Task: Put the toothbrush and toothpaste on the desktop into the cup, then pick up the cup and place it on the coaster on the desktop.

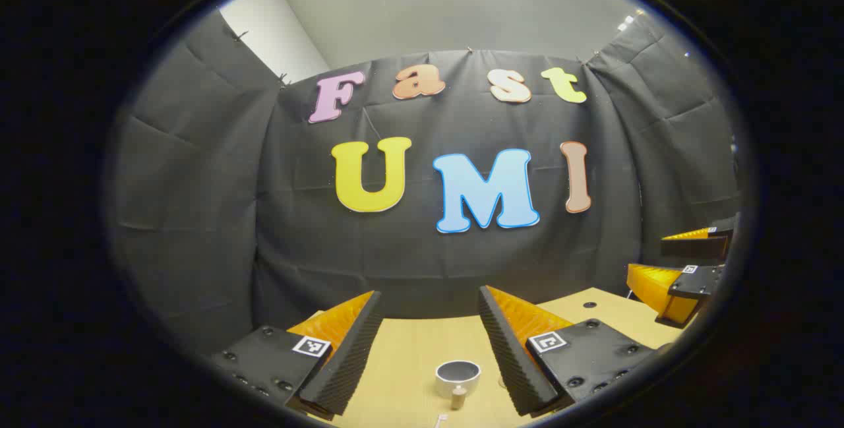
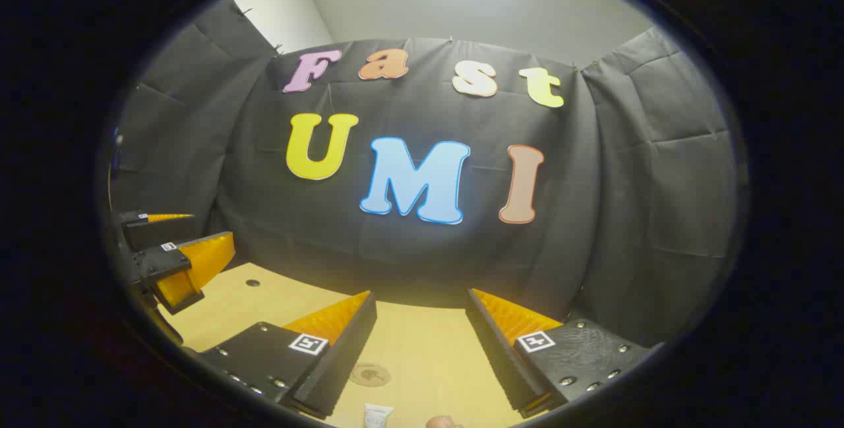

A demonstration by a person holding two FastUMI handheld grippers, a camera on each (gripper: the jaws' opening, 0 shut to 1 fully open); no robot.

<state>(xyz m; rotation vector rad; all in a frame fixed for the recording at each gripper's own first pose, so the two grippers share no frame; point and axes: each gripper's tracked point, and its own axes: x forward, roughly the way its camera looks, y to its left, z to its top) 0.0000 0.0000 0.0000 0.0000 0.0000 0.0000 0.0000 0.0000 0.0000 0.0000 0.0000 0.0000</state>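
A white cup [image 1: 457,375] with a dark inside stands upright on the wooden desktop [image 1: 409,362], low between the fingers of my left gripper [image 1: 430,296], which is open and holds nothing. A small beige object [image 1: 458,397] stands just in front of the cup; I cannot tell what it is. My right gripper [image 2: 422,296] is open and holds nothing, well above the desk. Below it lies a round brownish coaster [image 2: 370,374]. The end of a white toothpaste tube [image 2: 377,415] shows at the bottom edge. I cannot make out a toothbrush.
The right gripper [image 1: 686,276] hangs at the right of the left gripper view; the left gripper [image 2: 178,256] hangs at the left of the right gripper view. The desktop has a small dark hole [image 2: 252,282]. Black cloth walls close in the back and sides.
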